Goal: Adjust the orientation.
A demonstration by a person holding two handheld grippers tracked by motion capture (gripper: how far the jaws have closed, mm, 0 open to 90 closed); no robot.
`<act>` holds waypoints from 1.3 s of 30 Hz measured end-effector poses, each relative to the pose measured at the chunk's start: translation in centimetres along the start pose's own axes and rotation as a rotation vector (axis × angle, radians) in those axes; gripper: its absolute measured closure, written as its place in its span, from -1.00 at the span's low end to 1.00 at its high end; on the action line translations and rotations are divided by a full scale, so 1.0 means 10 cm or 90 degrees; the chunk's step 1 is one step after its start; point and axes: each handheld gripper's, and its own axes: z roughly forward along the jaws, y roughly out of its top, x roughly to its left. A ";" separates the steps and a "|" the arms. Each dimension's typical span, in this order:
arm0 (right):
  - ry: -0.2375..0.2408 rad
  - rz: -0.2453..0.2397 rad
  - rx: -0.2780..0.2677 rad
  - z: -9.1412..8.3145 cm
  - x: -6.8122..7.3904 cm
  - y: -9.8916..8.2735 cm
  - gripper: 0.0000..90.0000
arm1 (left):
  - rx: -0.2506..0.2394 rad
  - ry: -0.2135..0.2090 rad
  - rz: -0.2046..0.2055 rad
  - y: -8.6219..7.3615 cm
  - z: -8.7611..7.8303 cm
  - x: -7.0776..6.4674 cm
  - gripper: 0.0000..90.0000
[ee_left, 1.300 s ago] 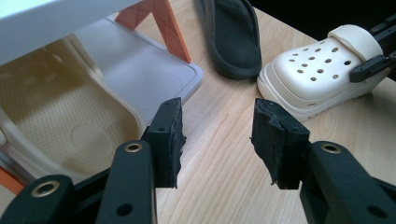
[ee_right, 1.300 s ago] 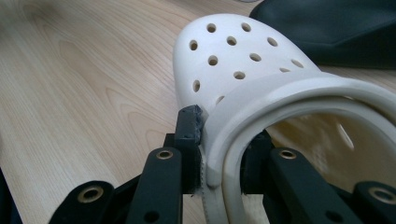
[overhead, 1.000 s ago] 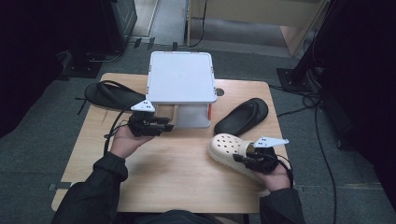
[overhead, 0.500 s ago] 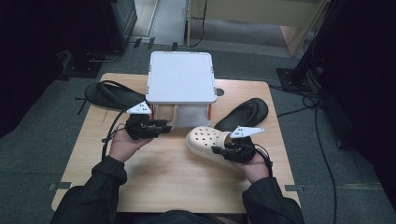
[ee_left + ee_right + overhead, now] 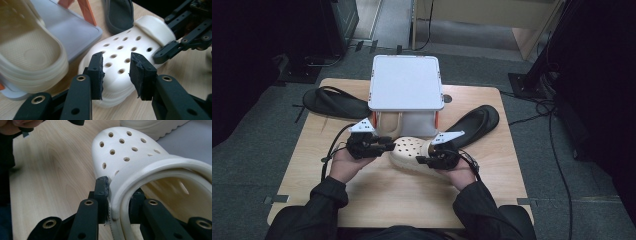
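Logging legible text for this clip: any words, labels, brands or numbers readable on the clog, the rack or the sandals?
None: no writing, logo or number shows on the cream clog, the white rack or the black sandals.

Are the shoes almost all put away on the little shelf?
Partly. One cream clog already sits on the low tray of the white rack. Its twin, the holey clog, is in hand: the right gripper pinches its side wall in front of the rack, and the left gripper is closing toward its toe. Two black slippers lie on the table, untouched.
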 end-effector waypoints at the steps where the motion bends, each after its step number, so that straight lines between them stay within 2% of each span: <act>1: 0.002 0.002 0.006 0.03 0.00 0.00 0.65 | 0.007 -0.002 -0.003 -0.01 0.03 0.00 0.42; 5: -0.002 -0.008 0.017 0.10 -0.01 -0.02 0.65 | 0.020 -0.002 -0.004 -0.03 0.10 0.01 0.42; 9: -0.016 -0.027 0.012 0.07 0.01 -0.03 0.54 | 0.019 0.002 -0.014 -0.07 0.13 0.04 0.47; 11: -0.020 -0.033 0.004 0.02 0.01 -0.03 0.51 | 0.021 0.004 -0.017 -0.08 0.12 0.04 0.48; 13: -0.019 -0.032 -0.003 -0.07 0.00 -0.04 0.51 | 0.020 0.013 -0.004 -0.09 0.09 0.01 0.50; 16: -0.015 -0.030 -0.016 -0.20 -0.03 -0.05 0.55 | 0.012 0.012 -0.015 -0.12 0.07 0.00 0.52; 20: -0.010 -0.033 -0.014 -0.36 -0.08 -0.07 0.55 | 0.025 0.017 -0.017 -0.16 0.07 -0.03 0.52; 22: -0.002 -0.034 -0.007 -0.38 -0.09 -0.09 0.48 | 0.025 0.015 -0.015 -0.17 0.08 -0.04 0.52; 24: -0.004 -0.032 -0.028 -0.39 -0.09 -0.07 0.30 | 0.024 0.015 -0.015 -0.18 0.08 -0.05 0.52; 25: 0.001 -0.027 -0.032 -0.39 -0.09 -0.05 0.29 | 0.025 0.015 -0.015 -0.18 0.08 -0.04 0.52; 29: -0.003 -0.045 -0.036 -0.42 -0.05 -0.02 0.33 | 0.018 0.022 -0.013 -0.19 0.04 -0.04 0.54; 31: -0.011 -0.041 -0.045 -0.48 -0.07 -0.01 0.37 | 0.011 0.021 -0.025 -0.22 0.02 -0.05 0.58; 35: -0.033 -0.031 -0.071 -0.58 -0.18 0.03 0.60 | 0.019 0.025 -0.025 -0.27 0.02 -0.09 0.63; 39: -0.066 -0.027 -0.075 -0.55 -0.36 0.06 0.71 | 0.029 0.027 -0.023 -0.31 0.07 -0.12 0.64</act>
